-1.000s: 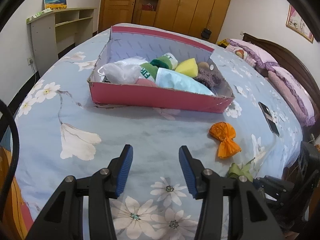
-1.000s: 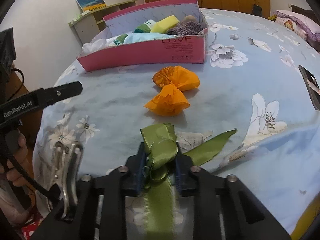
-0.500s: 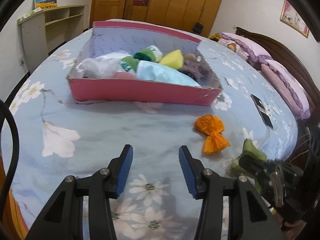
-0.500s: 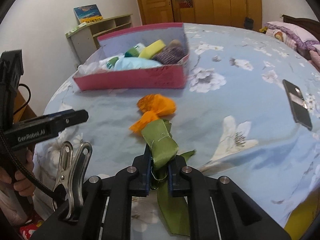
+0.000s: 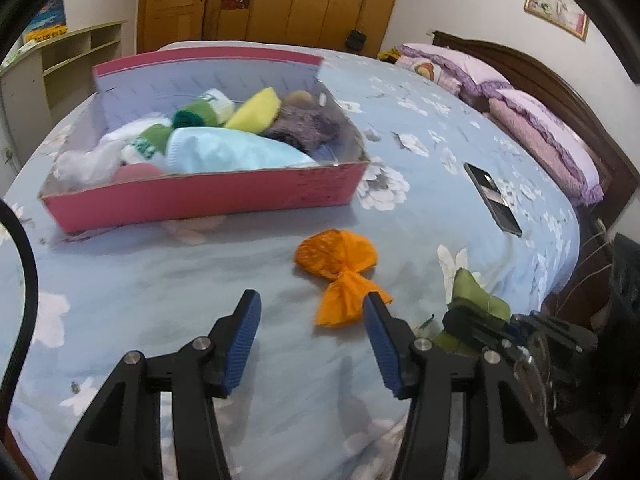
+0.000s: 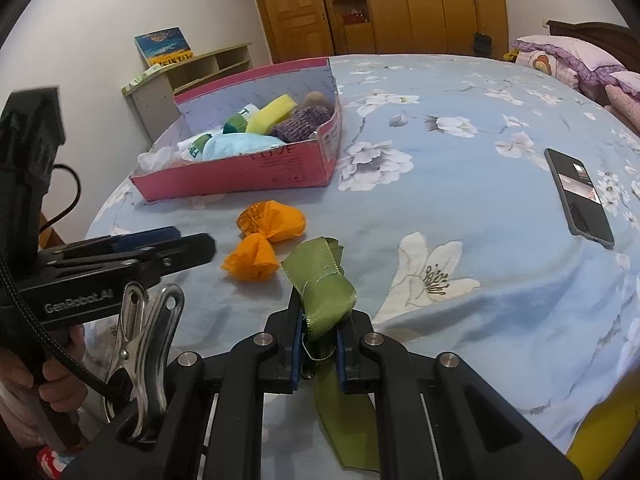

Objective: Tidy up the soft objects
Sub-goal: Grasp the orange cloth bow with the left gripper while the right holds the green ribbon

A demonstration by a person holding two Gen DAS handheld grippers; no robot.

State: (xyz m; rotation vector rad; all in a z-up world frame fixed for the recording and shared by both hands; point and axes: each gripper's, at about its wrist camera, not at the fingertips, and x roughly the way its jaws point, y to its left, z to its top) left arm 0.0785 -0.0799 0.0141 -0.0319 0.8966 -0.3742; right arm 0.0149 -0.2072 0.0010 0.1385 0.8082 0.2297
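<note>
On a blue floral bedspread [image 6: 460,208], your right gripper [image 6: 316,344] clamps a green ribbon [image 6: 324,288]; your left gripper [image 5: 312,320], jaws just widening, holds nothing, near an orange bow [image 5: 338,268].

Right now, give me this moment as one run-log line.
right gripper: shut on green ribbon, lifted | left gripper: jaws just widened, empty, near orange bow | pink box: part filled

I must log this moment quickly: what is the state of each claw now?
Left claw: open, jaws just widened, holding nothing; orange bow lies ahead.
Right claw: closed on the green ribbon.
</note>
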